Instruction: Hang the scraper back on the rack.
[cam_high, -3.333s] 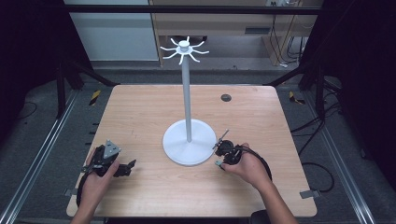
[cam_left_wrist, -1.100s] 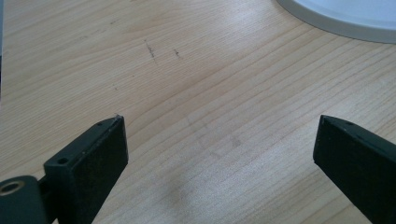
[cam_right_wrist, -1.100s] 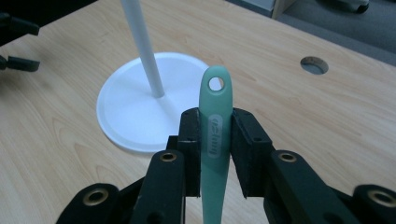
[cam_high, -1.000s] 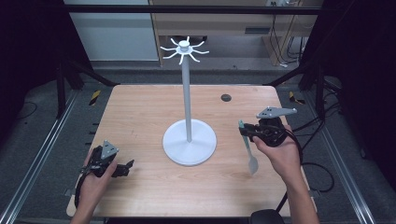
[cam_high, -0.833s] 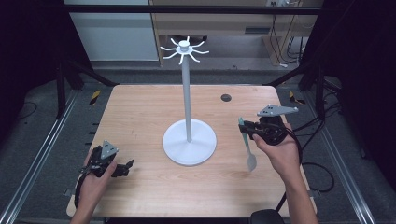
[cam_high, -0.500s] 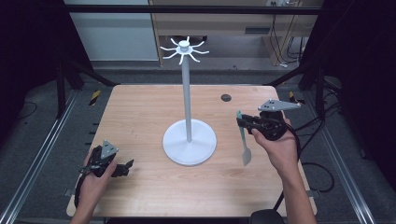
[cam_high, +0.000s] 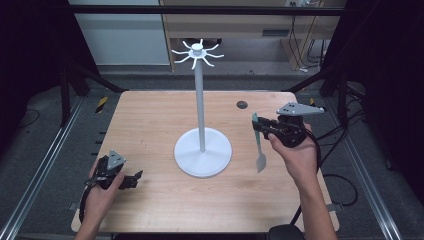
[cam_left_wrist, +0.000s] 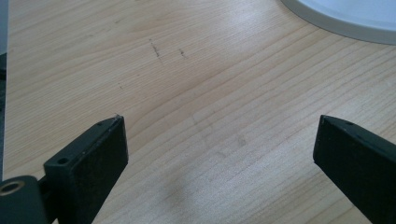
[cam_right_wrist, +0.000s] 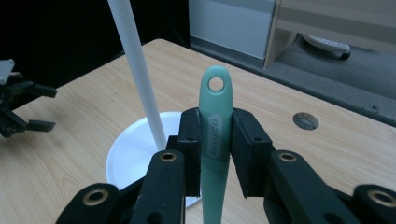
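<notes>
Two grippers: right gripper (cam_high: 260, 126) clamps green spatula (cam_high: 258, 145) by handle, hanging-hole end up, blade down, prob. to hook it on stand (cam_high: 200, 107). Left gripper (cam_high: 131, 179) rests on table (cam_high: 150, 115), jaws wide, empty.

Green spatula (cam_right_wrist: 215, 140), upright, clamped, above table

surface (cam_high: 150, 125): pale wood, matt, fine grain | spatula (cam_right_wrist: 215, 135): mint-green plastic, smooth, satin | stand (cam_high: 202, 150): white, smooth, slightly glossy | fingers (cam_left_wrist: 88, 158): black, matt
</notes>
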